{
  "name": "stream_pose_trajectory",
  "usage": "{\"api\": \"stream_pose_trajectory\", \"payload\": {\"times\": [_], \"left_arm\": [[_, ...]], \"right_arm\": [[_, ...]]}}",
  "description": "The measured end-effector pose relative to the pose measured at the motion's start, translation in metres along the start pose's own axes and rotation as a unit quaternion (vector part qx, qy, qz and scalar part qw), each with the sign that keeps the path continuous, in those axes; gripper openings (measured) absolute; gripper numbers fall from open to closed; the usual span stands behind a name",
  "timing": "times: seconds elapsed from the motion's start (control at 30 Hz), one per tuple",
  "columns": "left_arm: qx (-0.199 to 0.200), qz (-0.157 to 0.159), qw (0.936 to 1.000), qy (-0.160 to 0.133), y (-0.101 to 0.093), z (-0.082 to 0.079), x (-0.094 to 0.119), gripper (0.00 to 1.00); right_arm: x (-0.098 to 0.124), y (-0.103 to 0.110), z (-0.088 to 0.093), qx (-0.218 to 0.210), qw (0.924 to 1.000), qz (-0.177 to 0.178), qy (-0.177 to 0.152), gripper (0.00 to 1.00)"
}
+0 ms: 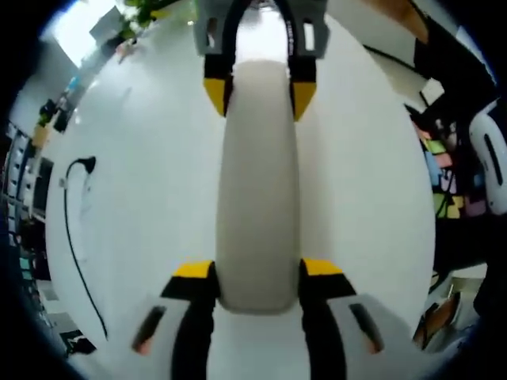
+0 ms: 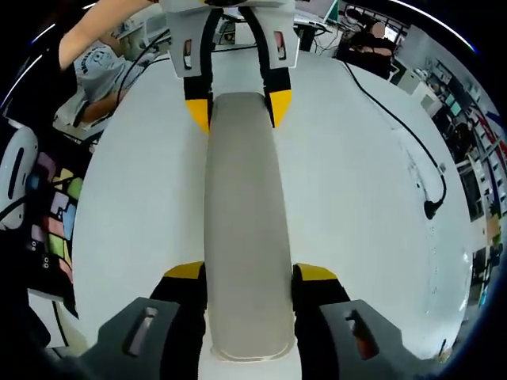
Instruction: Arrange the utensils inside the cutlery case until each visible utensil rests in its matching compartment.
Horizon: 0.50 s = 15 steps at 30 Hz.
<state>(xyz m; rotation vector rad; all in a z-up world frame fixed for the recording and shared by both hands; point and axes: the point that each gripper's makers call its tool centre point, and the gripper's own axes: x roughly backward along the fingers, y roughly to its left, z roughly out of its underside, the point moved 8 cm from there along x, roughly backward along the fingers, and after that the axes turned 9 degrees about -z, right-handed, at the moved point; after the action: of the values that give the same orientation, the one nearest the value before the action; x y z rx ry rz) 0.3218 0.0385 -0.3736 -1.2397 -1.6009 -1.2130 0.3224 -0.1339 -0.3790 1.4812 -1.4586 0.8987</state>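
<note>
A long, pale grey cutlery case with rounded ends lies closed on the white table. My left gripper is shut on its near end, yellow-tipped jaws pressed to both sides. At the far end my right gripper clamps the case in the same way. In the right gripper view the same case runs away from my right gripper, which grips its near end, towards my left gripper at the far end.
A black cable trails over the table at the left; the same cable curves at the right of the right gripper view. Coloured sticky notes lie past the table edge. A person's arm reaches in at the upper left.
</note>
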Motion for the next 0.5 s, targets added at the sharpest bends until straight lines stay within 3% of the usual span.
{"api": "stream_pose_trajectory", "payload": {"times": [0.5], "left_arm": [[0.0,0.005,1.0,-0.002,0.009,0.003,-0.015,0.43]], "right_arm": [[-0.01,-0.011,0.005,-0.002,1.0,-0.004,0.004,0.43]]}}
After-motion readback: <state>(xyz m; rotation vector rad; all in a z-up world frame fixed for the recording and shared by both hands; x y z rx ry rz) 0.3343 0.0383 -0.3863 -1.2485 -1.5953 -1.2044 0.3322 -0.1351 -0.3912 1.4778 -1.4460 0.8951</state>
